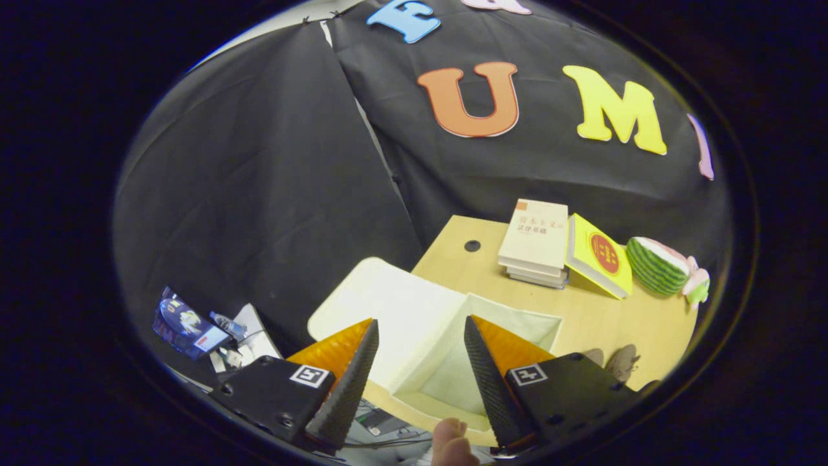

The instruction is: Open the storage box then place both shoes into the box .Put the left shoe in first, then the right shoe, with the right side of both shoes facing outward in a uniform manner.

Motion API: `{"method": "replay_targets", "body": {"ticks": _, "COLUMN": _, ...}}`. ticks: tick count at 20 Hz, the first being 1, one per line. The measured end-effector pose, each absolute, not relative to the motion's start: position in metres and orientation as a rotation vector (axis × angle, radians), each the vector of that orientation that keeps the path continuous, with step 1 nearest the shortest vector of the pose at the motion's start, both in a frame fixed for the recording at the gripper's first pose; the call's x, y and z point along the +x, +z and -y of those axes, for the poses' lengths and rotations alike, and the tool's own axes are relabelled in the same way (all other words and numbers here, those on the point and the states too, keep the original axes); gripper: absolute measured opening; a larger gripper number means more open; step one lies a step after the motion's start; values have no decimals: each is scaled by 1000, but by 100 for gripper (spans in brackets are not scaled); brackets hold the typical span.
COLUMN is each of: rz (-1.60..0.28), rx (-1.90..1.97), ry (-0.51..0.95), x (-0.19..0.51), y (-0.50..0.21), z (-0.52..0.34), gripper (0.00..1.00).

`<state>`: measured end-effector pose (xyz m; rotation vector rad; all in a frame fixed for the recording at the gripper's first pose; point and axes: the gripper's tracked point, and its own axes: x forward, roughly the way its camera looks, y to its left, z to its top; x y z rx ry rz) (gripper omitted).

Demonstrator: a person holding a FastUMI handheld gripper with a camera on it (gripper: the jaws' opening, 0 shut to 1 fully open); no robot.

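Note:
A cream-white storage box (517,323) lies open on the wooden table just ahead of my fingers. Its lid (381,304) is folded back to the left, past the table's corner. The inside of the box looks empty from here. My gripper (420,343) hovers above the box with its fingers apart and nothing between them. The left fingertip (362,362) is over the lid, the right fingertip (479,356) over the box's hollow. A brownish shoe (618,361) peeks out on the table beyond the right finger, mostly hidden by it.
A stack of books (535,243) and a yellow book (598,255) stand at the table's (595,317) far side, with a watermelon-slice toy (656,265) to their right. A person's fingertip (449,440) shows below the fingers. Off the table to the left lies blue clutter (187,327).

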<state>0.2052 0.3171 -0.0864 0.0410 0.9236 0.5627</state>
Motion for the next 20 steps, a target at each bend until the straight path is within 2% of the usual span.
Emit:
{"method": "replay_targets", "body": {"ticks": 5, "rz": -993, "rx": -3, "ry": 439, "x": 210, "y": -130, "z": -227, "gripper": 87}}
{"method": "replay_targets", "body": {"ticks": 10, "rz": -1114, "rx": -92, "ry": 313, "x": 187, "y": -210, "z": -127, "gripper": 87}}
{"method": "replay_targets", "body": {"ticks": 13, "rz": -1097, "rx": -179, "ry": 239, "x": 185, "y": -239, "z": -74, "gripper": 87}}
{"method": "replay_targets", "body": {"ticks": 20, "rz": -1179, "rx": -53, "ry": 195, "x": 183, "y": -305, "z": -29, "gripper": 87}}
